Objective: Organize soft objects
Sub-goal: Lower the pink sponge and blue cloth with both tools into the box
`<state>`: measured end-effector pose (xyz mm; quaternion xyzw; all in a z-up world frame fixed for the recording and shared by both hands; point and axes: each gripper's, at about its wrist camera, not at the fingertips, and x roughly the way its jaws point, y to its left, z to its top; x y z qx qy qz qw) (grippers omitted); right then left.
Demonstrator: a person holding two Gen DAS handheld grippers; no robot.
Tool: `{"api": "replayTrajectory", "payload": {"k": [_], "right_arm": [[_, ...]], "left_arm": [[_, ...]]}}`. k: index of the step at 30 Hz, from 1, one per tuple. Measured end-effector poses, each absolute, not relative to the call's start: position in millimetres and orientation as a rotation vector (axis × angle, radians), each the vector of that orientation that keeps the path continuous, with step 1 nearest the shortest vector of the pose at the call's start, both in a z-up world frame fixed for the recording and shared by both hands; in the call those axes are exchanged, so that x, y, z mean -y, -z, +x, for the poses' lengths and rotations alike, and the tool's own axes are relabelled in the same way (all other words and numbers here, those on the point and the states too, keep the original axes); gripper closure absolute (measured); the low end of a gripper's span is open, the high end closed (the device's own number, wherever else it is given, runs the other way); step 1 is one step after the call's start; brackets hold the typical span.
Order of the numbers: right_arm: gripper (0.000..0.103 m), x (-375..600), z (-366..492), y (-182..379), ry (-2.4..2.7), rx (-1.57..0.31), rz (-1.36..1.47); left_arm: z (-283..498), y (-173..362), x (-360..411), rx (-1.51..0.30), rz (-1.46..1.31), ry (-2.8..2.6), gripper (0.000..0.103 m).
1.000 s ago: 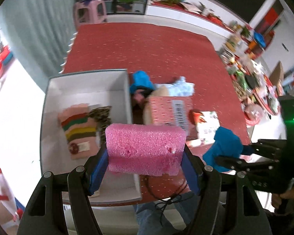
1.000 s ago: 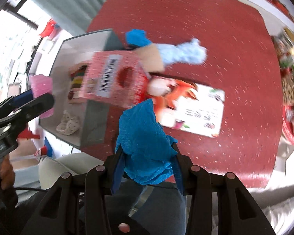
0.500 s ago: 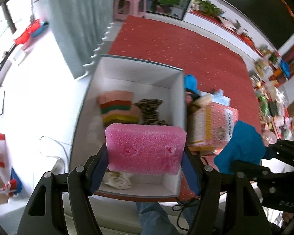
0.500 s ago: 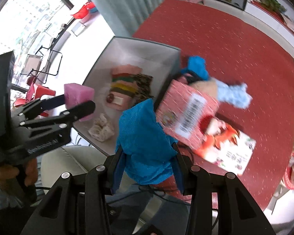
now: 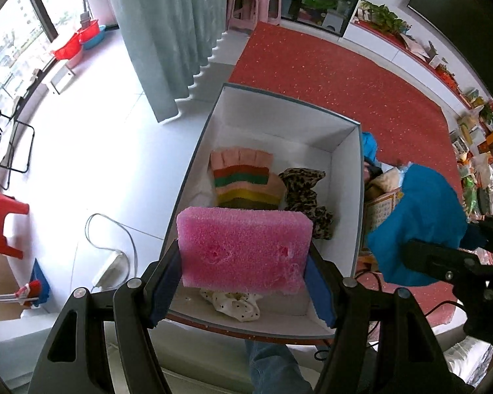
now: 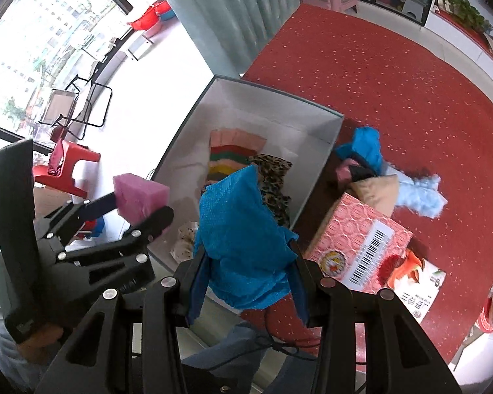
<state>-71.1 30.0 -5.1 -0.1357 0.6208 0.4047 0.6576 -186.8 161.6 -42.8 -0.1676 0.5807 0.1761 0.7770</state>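
Observation:
My left gripper [image 5: 245,279] is shut on a pink sponge block [image 5: 243,249], held above the near end of a white open box [image 5: 279,111]. Inside the box lie a striped knit piece [image 5: 243,180], a leopard-print cloth [image 5: 307,193] and a dotted white cloth [image 5: 236,305]. My right gripper [image 6: 246,279] is shut on a bunched blue cloth [image 6: 240,239], held over the box's near right corner. In the right wrist view the left gripper [image 6: 138,207] holds the sponge [image 6: 138,193] at the left. A blue item [image 6: 361,147], a beige pad [image 6: 376,193] and a light blue fluffy piece [image 6: 420,193] lie right of the box.
The box stands on a red speckled table [image 6: 394,82]. A pink patterned carton [image 6: 358,246] and a printed packet [image 6: 417,285] lie beside it. A cable [image 5: 111,246] and a red stool [image 5: 0,223] are on the floor at left. The person's jeans [image 5: 272,364] show below.
Both grippers have swung left from over the table to over the box, each keeping its load. The box now fills the middle of both views.

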Motion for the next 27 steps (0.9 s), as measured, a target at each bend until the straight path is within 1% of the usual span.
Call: {"api": "replayTrajectory", "payload": {"k": [27], "right_arm": [[0.058, -68, -56, 13, -0.934, -1.416, -0.350]], "left_arm": [[-177, 60, -176, -1.326, -0.372, -0.396, 0.031]]}}
